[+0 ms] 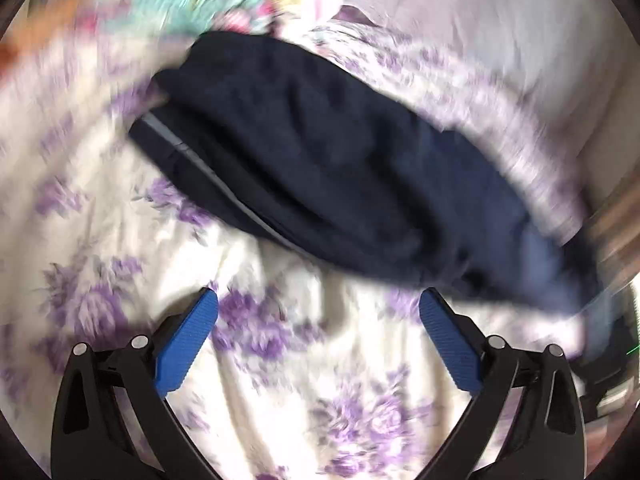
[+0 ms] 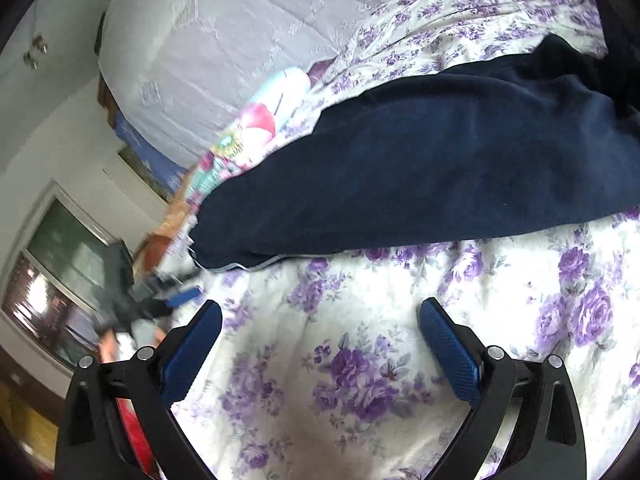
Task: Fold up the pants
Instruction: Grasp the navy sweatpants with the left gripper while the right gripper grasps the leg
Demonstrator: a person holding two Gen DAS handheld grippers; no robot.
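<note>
A bed, covered with a white bedspread [image 2: 360,360] with purple flowers, filling the lower half of both views. Dark navy pants [image 1: 328,176] lying right on it, bunched across the middle of the left wrist view, with a thin grey stripe along the lower left edge. Same pants [image 2: 420,176] stretched across the middle right in the right wrist view. A bright cloth [image 2: 248,128] in teal and pink beside them, toward the upper left, touching the pants' far edge.
</note>
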